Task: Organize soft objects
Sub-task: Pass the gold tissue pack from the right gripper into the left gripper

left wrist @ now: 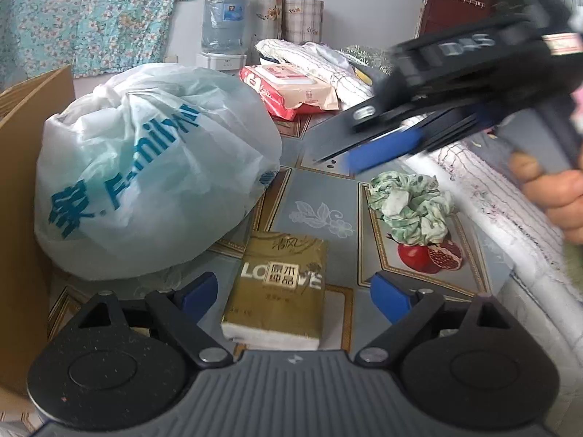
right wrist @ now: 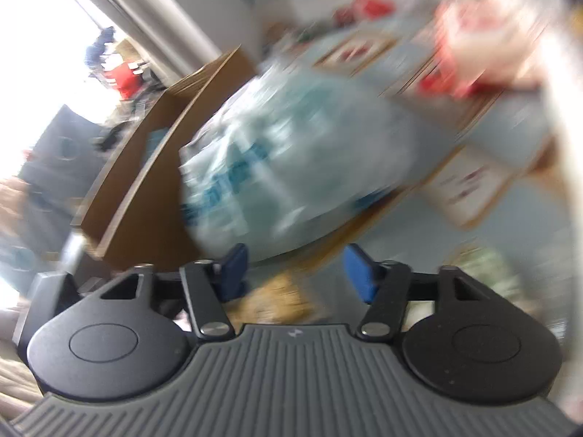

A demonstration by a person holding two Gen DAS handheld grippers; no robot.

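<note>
A gold tissue pack (left wrist: 278,291) lies on the patterned table between the open blue fingers of my left gripper (left wrist: 293,293). A green and white scrunchie (left wrist: 410,207) sits to the right of it. A stuffed white plastic bag (left wrist: 145,171) with blue lettering stands at the left; it also shows, blurred, in the right wrist view (right wrist: 291,167). A red and pink wipes pack (left wrist: 291,91) lies further back. My right gripper (left wrist: 349,156) hangs in the air above the scrunchie; in its own view (right wrist: 295,269) it is open and empty.
A cardboard box (left wrist: 25,145) stands at the left edge, behind the bag. Folded white cloth (left wrist: 510,200) lines the right side and the back. A water bottle (left wrist: 222,22) and patterned rolls stand by the far wall. The right wrist view is heavily blurred.
</note>
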